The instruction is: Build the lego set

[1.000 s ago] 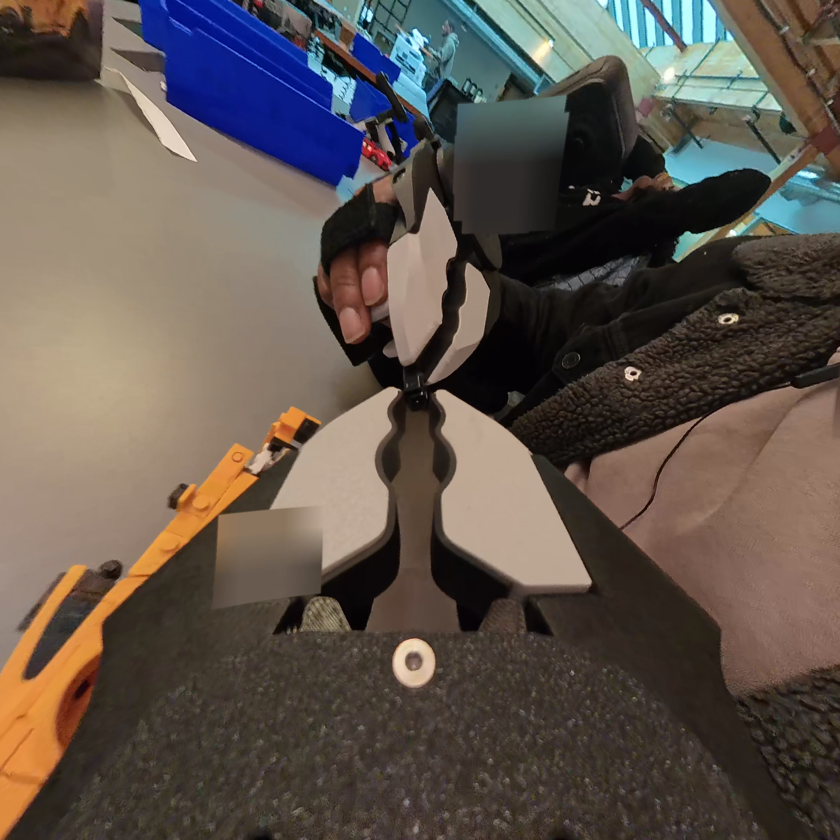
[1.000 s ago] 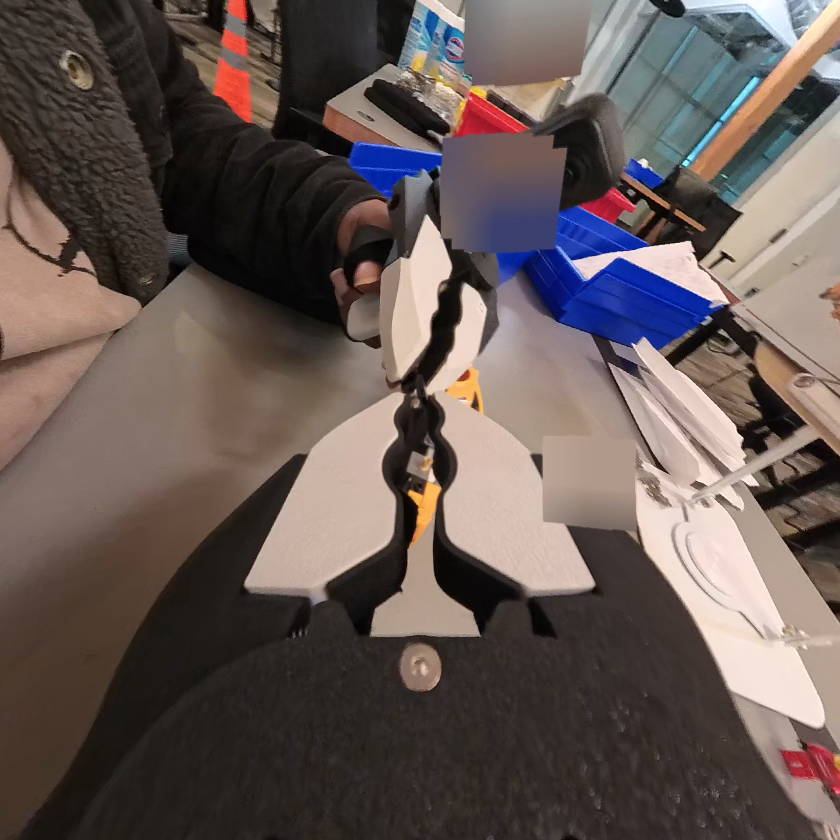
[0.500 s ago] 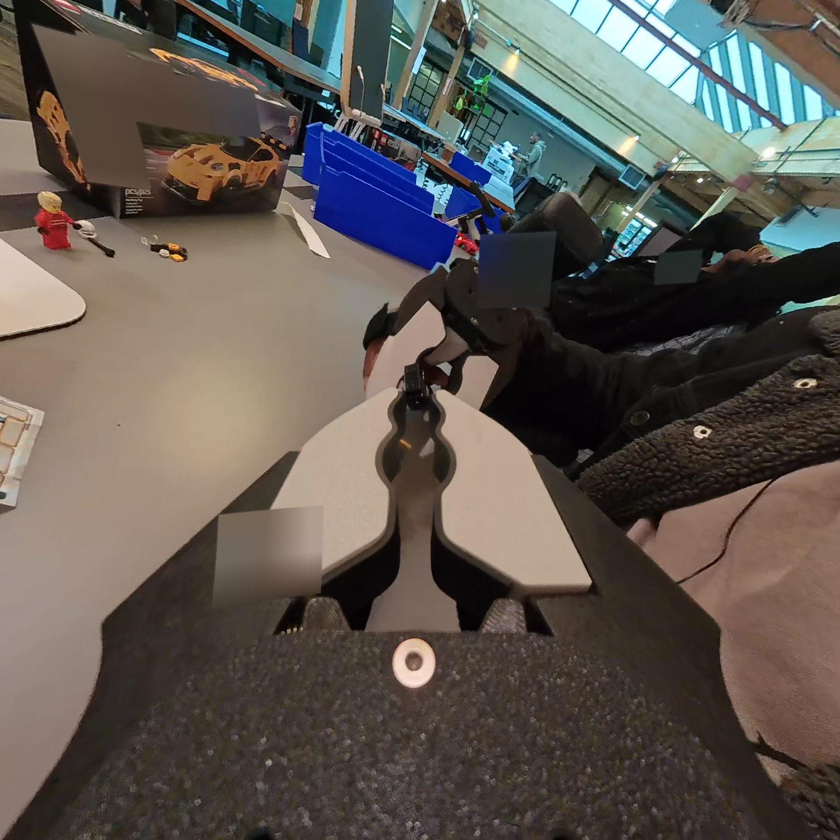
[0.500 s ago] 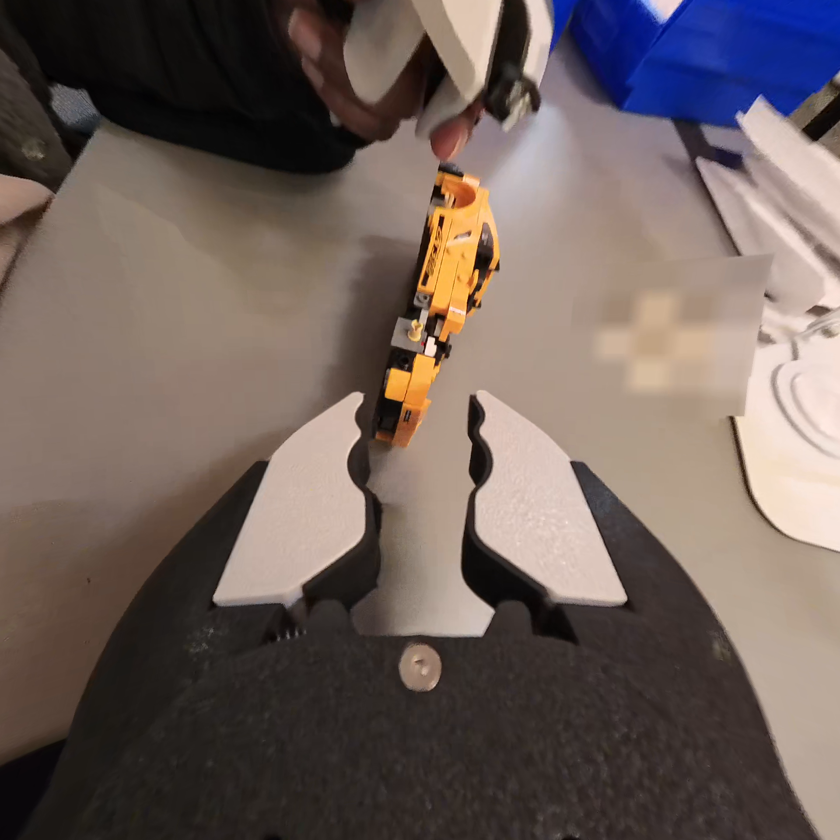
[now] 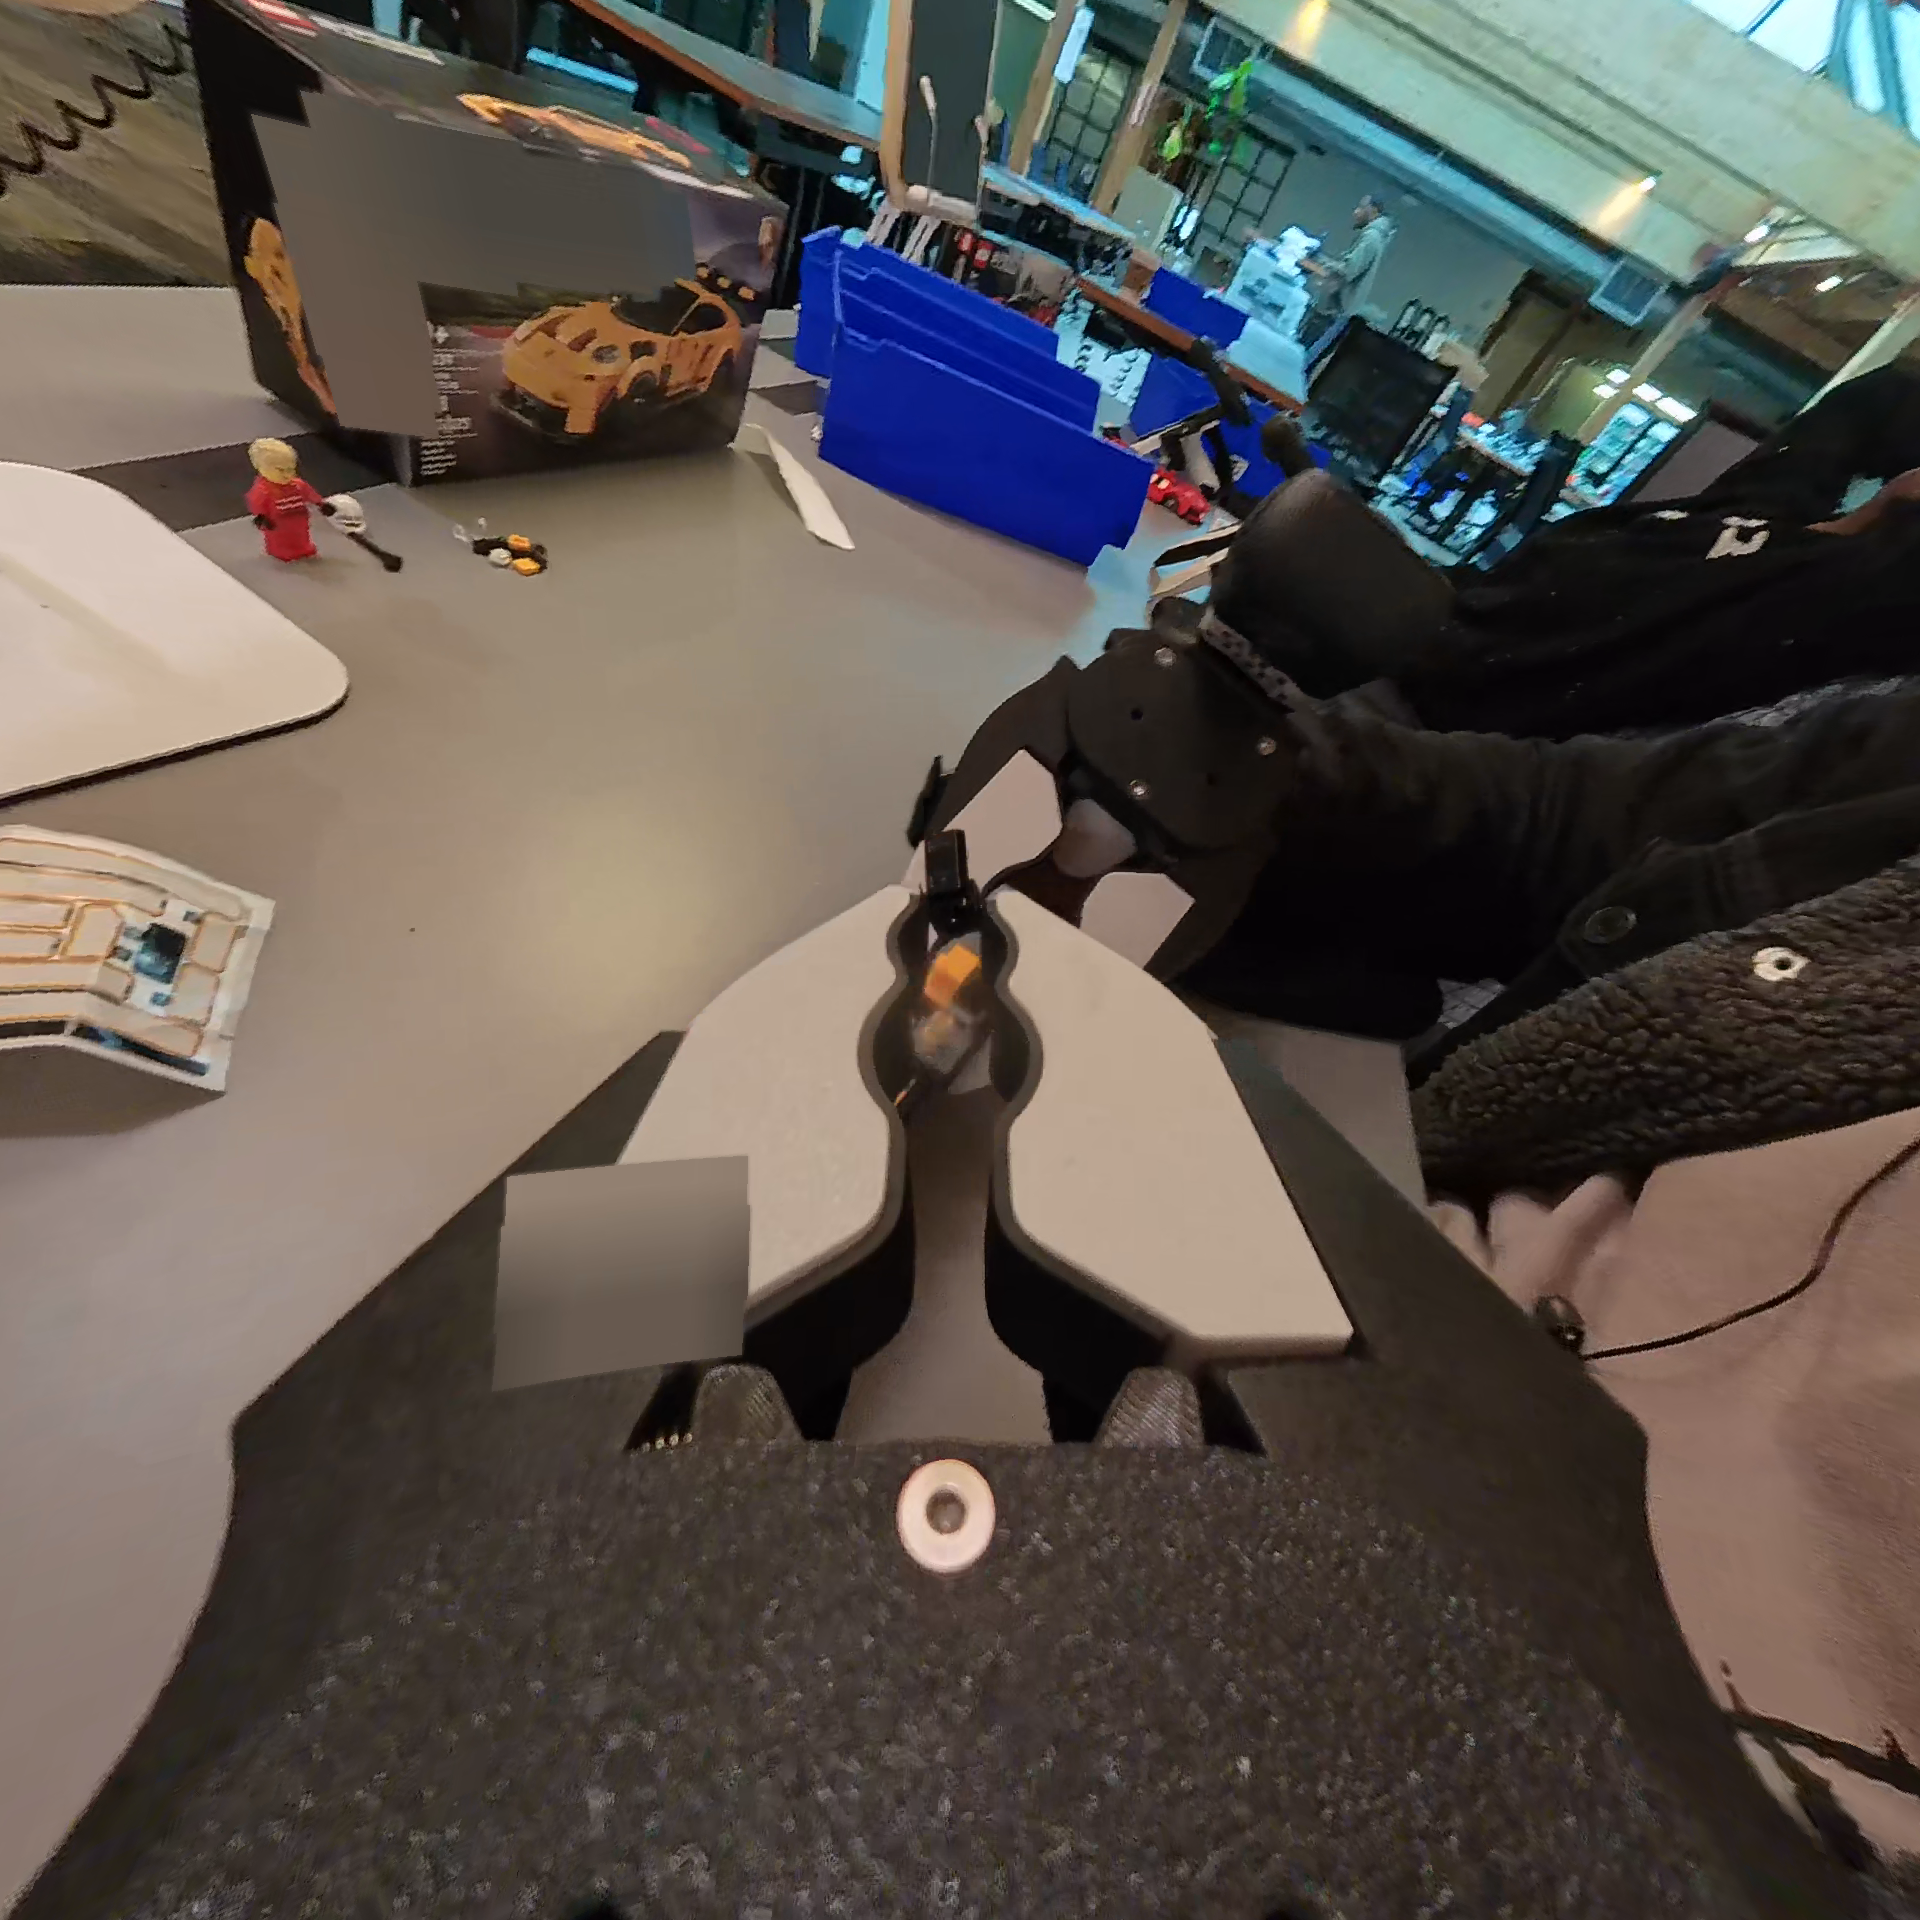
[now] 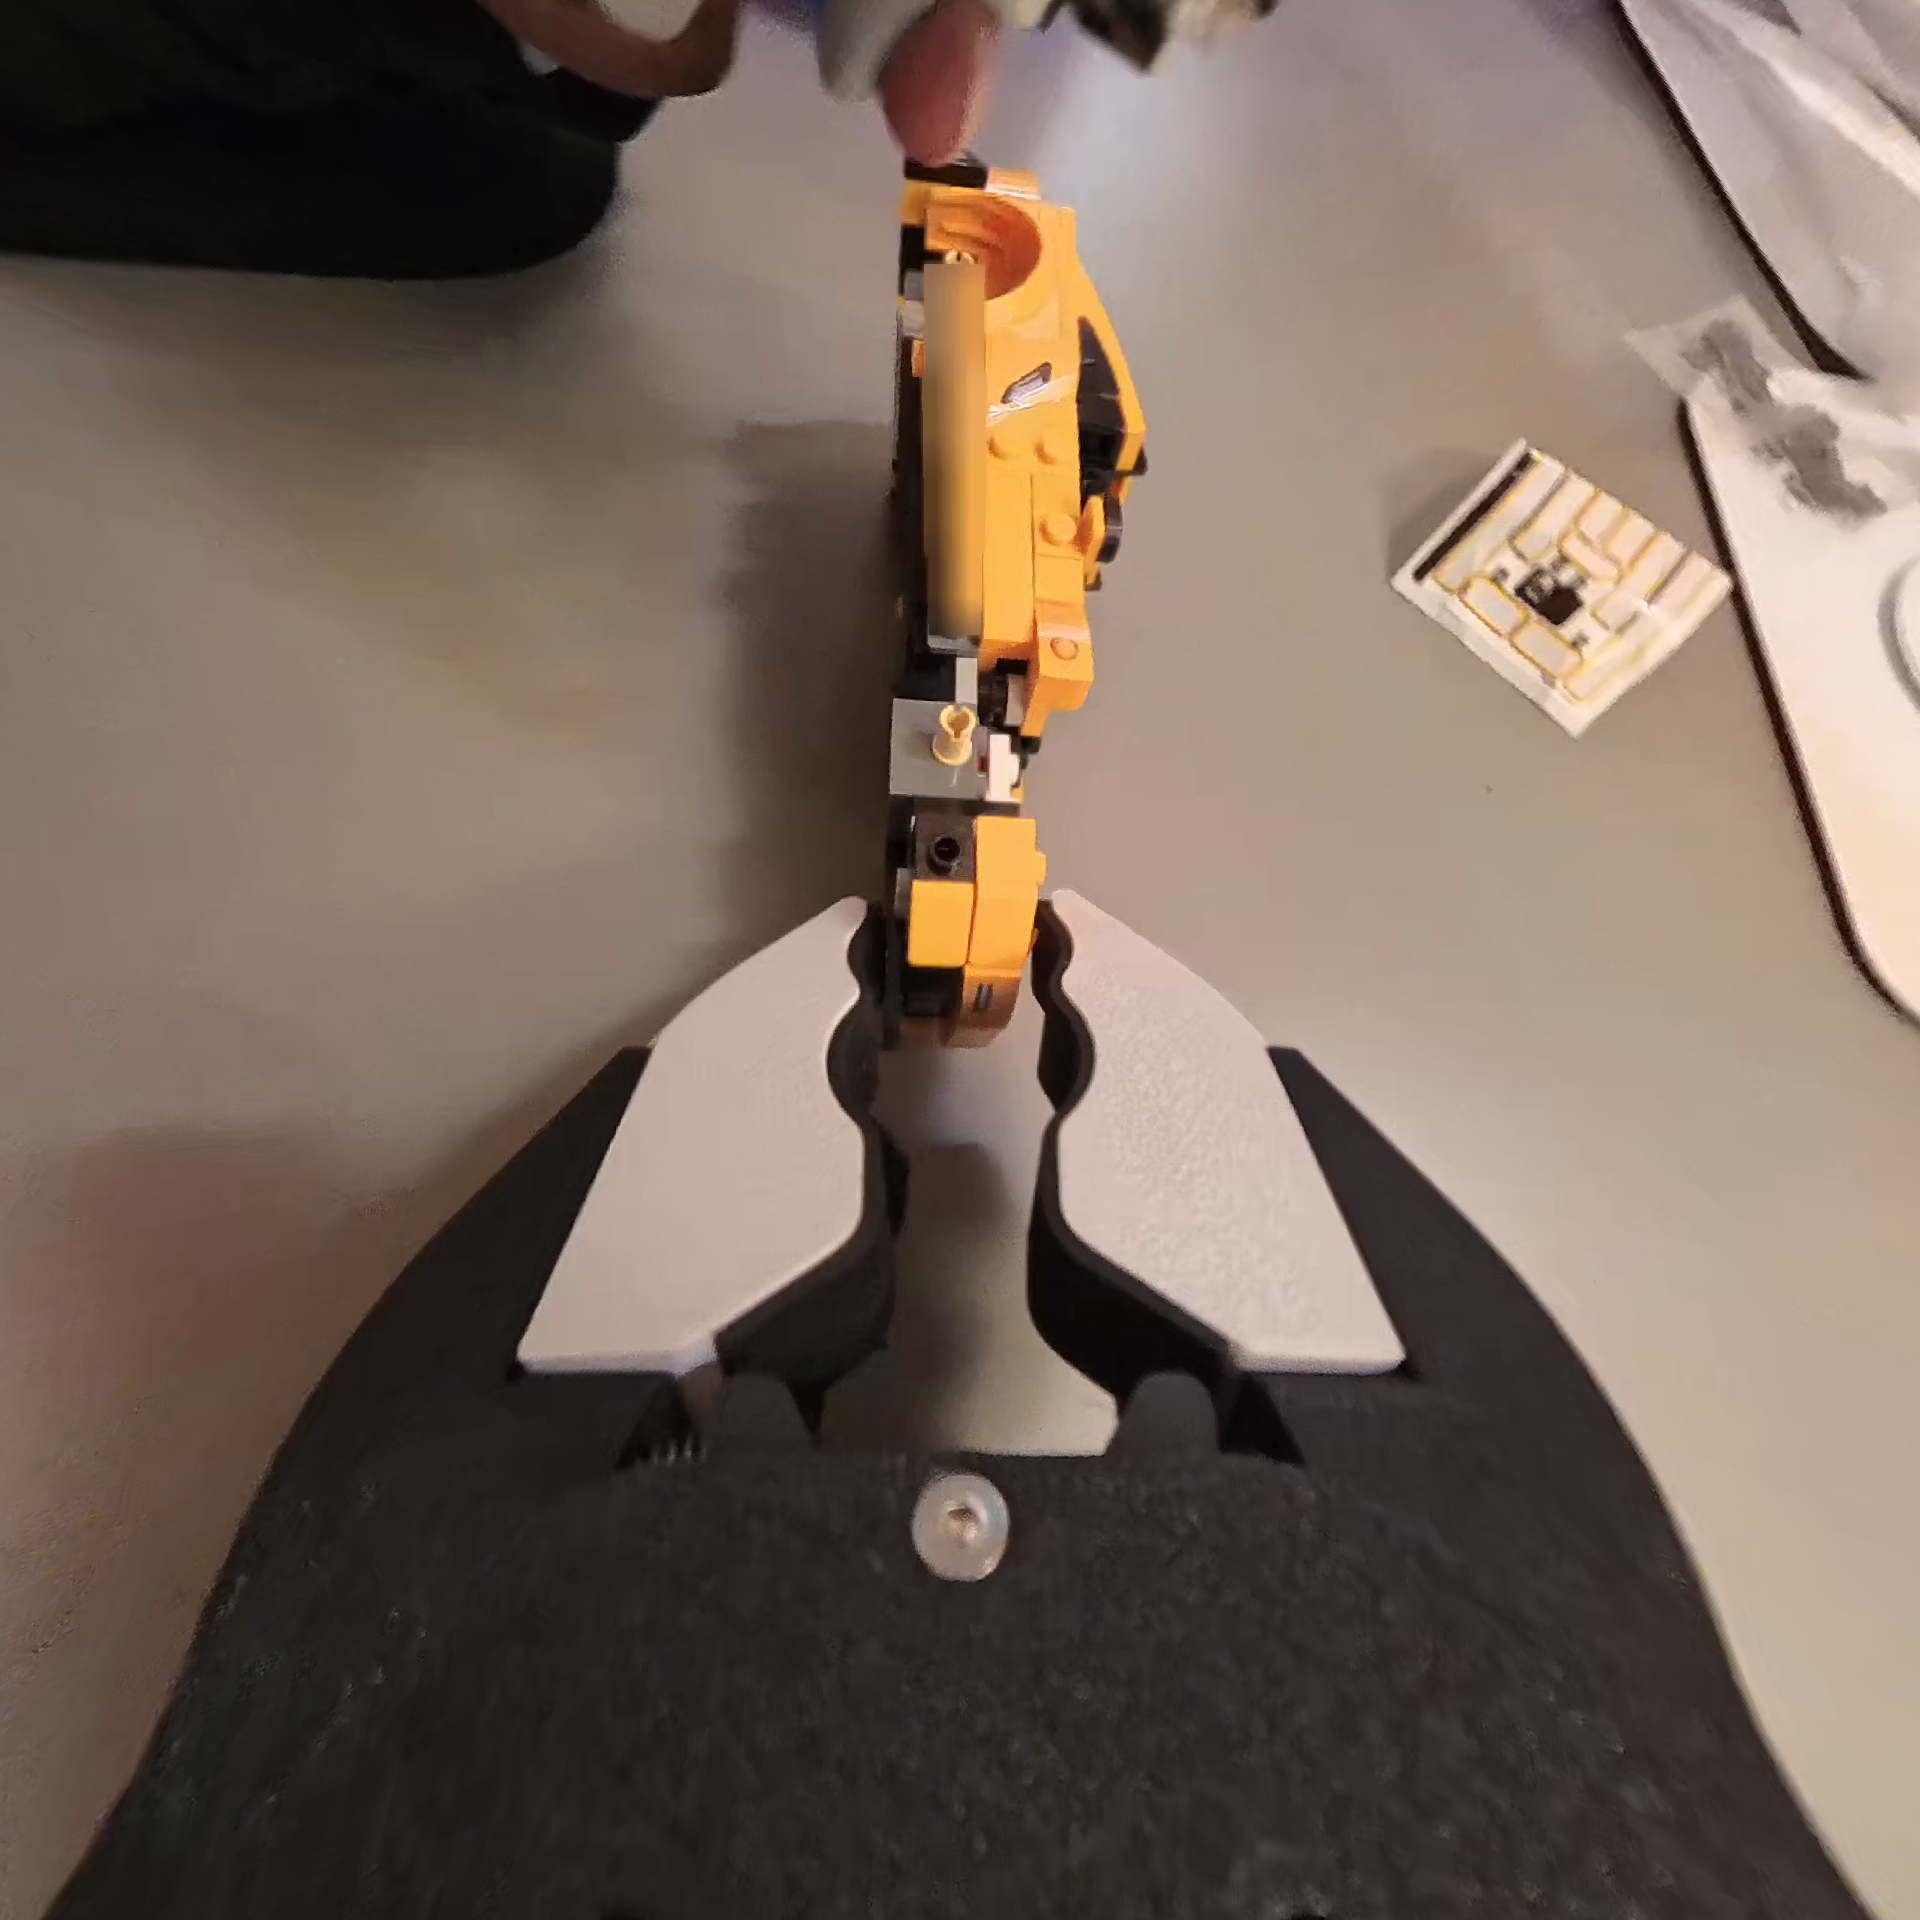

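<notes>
An orange lego car (image 6: 997, 499) stands on its side on the grey table (image 6: 416, 623), lengthways away from me. My right gripper (image 6: 961, 920) is closed around the car's near end, its fingers pressing both sides. My left gripper (image 5: 948, 902) is shut on a small black piece (image 5: 945, 868) at its tips and held above the table. Orange of the car (image 5: 951, 982) shows through the gap between its fingers. The right gripper's black body (image 5: 1195, 748) sits just beyond the left tips. A fingertip (image 6: 935, 94) touches the car's far end.
The lego box (image 5: 499, 312), a red minifigure (image 5: 281, 514) and small loose pieces (image 5: 509, 551) are at the far left. Blue bins (image 5: 966, 436) stand behind. A white tray (image 5: 125, 644) and a sticker sheet (image 6: 1558, 592) lie beside the car. The gap from one gripper's tips to the other's is roughly 11 cm. The right tips stand about 30 cm off the red minifigure (image 5: 281, 514).
The two grippers were tip to tip on the small black piece. The right one let go, opened, dropped to the table and closed on the car's near end. The left kept the piece.
</notes>
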`<state>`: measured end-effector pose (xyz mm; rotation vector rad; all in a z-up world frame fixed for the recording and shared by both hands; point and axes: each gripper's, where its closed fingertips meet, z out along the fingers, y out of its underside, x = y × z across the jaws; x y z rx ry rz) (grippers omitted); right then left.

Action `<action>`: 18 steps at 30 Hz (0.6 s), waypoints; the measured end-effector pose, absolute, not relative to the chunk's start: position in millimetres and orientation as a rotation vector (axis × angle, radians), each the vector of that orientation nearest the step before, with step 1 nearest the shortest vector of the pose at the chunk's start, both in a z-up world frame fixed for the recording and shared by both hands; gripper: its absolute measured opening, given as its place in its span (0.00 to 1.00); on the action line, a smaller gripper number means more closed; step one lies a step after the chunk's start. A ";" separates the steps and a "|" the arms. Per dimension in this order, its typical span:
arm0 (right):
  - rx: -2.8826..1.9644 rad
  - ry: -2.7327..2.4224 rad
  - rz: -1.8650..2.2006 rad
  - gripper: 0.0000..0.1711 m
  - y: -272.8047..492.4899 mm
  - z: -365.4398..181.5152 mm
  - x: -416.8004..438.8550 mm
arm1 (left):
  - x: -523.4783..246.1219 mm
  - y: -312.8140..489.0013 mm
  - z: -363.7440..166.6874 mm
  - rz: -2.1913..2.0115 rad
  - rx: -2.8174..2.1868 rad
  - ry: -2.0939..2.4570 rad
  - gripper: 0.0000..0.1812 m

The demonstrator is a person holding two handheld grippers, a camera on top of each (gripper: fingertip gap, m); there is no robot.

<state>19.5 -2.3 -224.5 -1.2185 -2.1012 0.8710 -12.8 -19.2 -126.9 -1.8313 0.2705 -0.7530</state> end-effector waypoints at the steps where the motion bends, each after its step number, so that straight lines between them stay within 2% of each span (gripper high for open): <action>1: -1.279 -2.067 0.866 0.15 -1.1 -224.6 18.6 | -15.4 -18.5 -130.3 -0.720 -1.853 0.270 0.05; 8: -1.626 -1.799 0.821 0.16 9.9 -225.0 20.3 | -23.7 -14.8 -160.4 -0.467 -2.026 0.325 0.05; 18: -1.608 -1.792 0.892 0.17 -14.3 -219.2 21.6 | -15.9 -14.7 -185.6 -0.205 -2.133 0.468 0.05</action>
